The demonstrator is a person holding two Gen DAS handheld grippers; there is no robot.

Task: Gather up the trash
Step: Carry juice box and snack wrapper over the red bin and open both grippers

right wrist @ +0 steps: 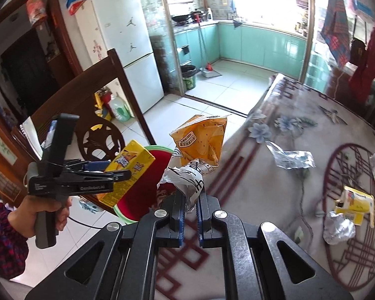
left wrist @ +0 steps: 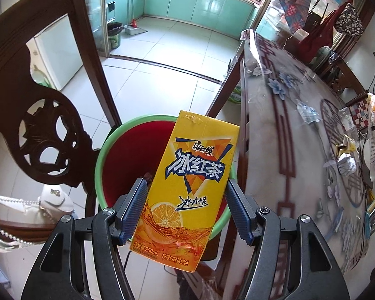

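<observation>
My left gripper (left wrist: 186, 187) is shut on a yellow iced-tea carton (left wrist: 187, 187), held upright over a red bin with a green rim (left wrist: 105, 147) that stands on the floor beside the table. The right wrist view shows the same carton (right wrist: 127, 172), the left gripper (right wrist: 117, 172) and the bin (right wrist: 140, 195). My right gripper (right wrist: 190, 200) is shut on a crumpled yellow and silver snack bag (right wrist: 200, 150), which hangs above the table's edge next to the bin.
A carved dark wooden chair (left wrist: 37, 115) stands left of the bin. On the patterned table (right wrist: 300, 150) lie a foil wrapper (right wrist: 290, 158), a flattened yellow carton (right wrist: 355, 205) and crumpled foil (right wrist: 337, 227). A fridge (right wrist: 127, 50) and tiled floor lie beyond.
</observation>
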